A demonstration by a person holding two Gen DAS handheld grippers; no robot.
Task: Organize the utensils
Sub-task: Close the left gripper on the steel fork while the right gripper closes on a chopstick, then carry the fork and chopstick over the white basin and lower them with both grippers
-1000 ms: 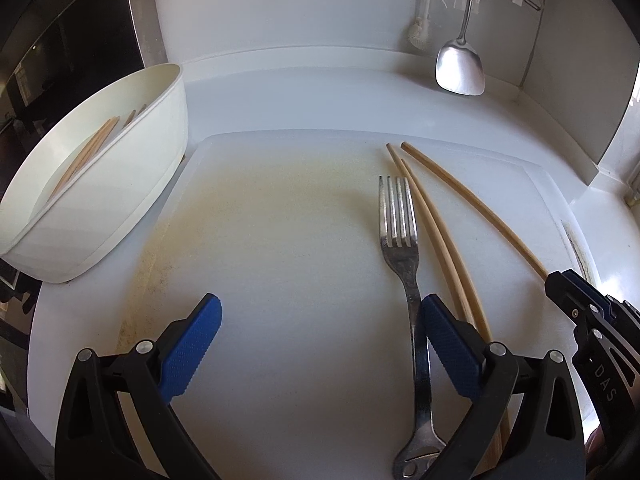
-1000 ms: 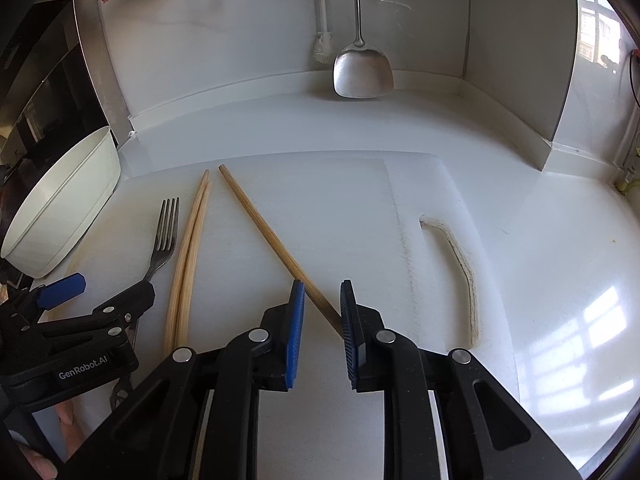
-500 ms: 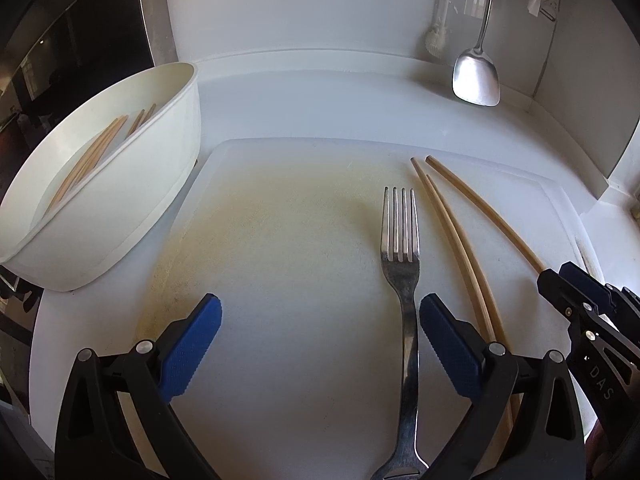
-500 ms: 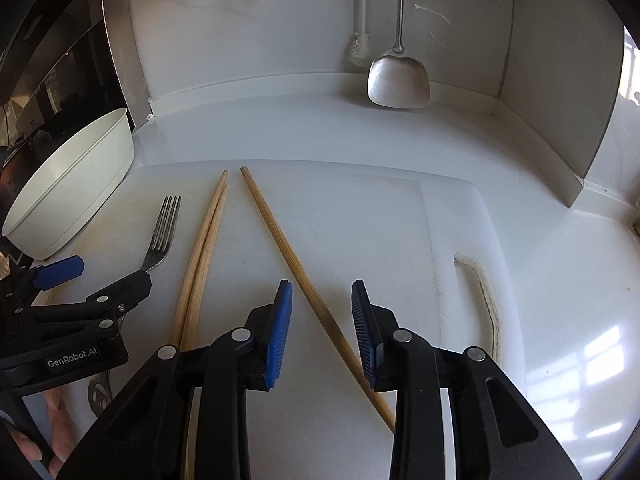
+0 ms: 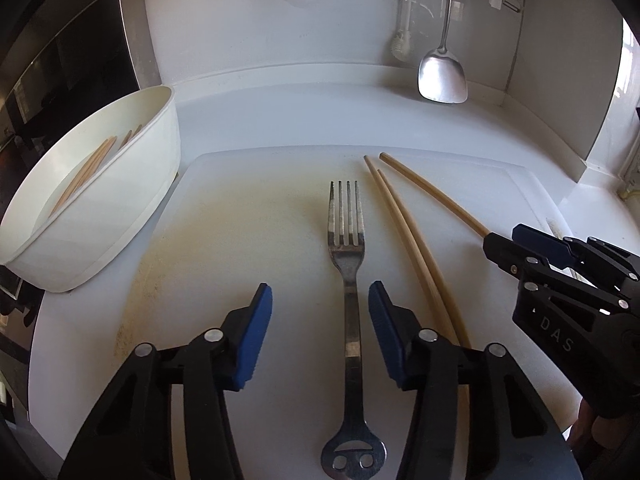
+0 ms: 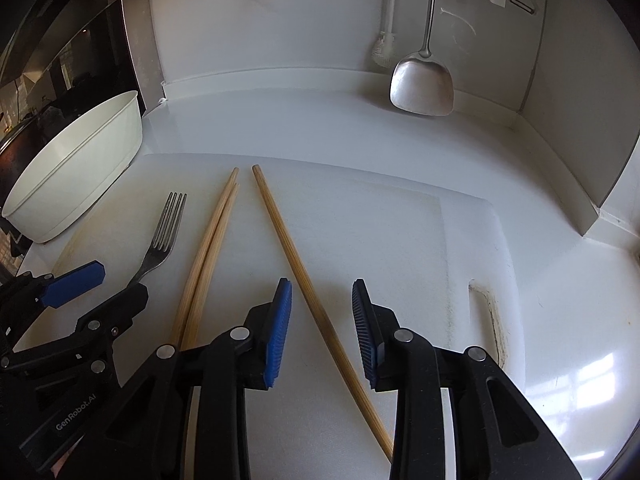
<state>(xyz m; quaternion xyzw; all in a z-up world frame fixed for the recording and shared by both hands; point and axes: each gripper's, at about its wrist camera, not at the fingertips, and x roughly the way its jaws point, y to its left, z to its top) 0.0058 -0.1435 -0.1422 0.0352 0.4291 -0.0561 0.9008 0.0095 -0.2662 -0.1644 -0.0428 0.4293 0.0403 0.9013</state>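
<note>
Since a second ago your left gripper (image 5: 320, 336) has drawn its jaws in from fully wide, closing within the last half second, and the fork (image 5: 347, 256) that lay outside its right pad now runs between the two pads. They stand apart from the handle on both sides, so the fork is not clamped; it lies flat on the white cutting board (image 5: 240, 216).

At the far left sits your white bowl (image 5: 104, 208), touching the board's left edge, with several chopsticks (image 5: 86, 172) already inside.

Right of the fork, a pair of chopsticks (image 5: 404, 236) lies side by side on the board, their near ends hidden under your left gripper's right finger.

Further right, a single chopstick (image 6: 304, 280) lies at an angle, passing between the pads of your right gripper (image 6: 322, 328). Those jaws have let go since a second ago and stand apart, neither pad pressing the stick.

Against the back wall hang a metal spatula (image 6: 422, 88) and a white brush (image 6: 384, 52).
</note>
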